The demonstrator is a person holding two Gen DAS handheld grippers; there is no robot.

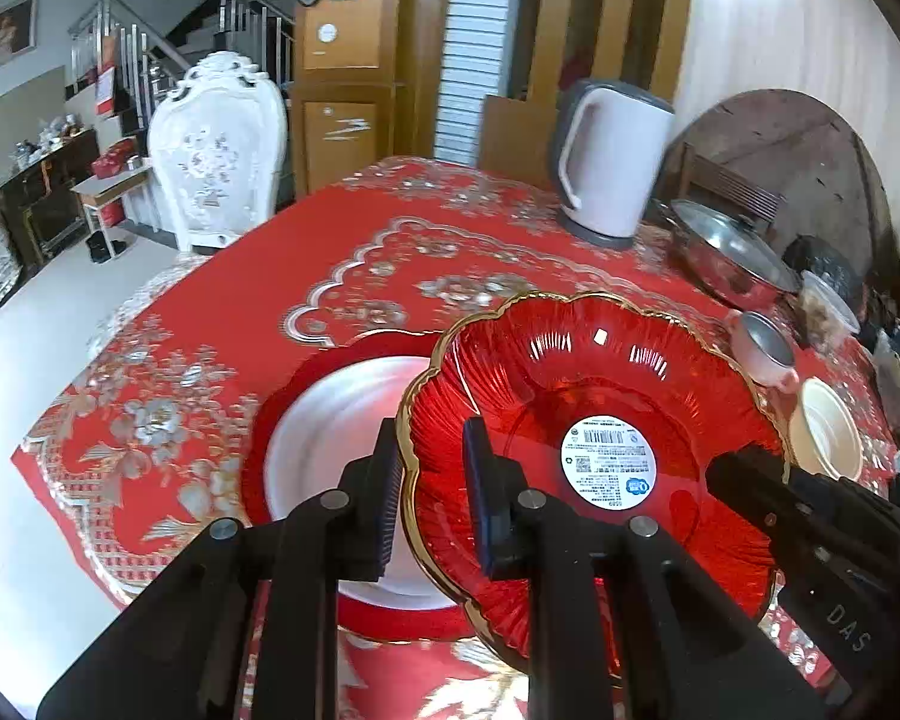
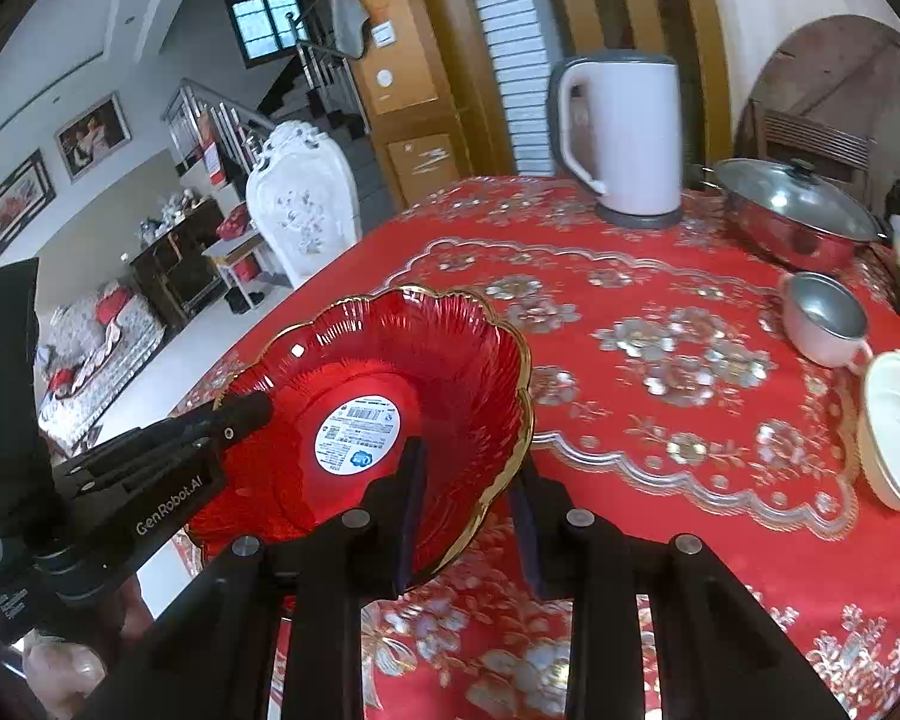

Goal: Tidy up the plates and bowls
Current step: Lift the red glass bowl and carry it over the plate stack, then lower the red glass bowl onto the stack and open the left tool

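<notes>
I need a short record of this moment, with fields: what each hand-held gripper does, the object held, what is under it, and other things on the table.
left hand-held gripper: its fingers straddle the bowl's near-left rim
right hand-held gripper: its fingers straddle the bowl's right rim
held object: red glass bowl, gold scalloped rim, round white sticker inside
under it: red-and-white plate on the tablecloth, partly covered by the bowl
contact bowl to plate: cannot tell
other things: white kettle, lidded steel pot, small metal cup, cream bowl

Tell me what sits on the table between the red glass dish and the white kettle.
Nothing: in the right wrist view, only bare patterned tablecloth lies between the red glass dish and the kettle.
</notes>
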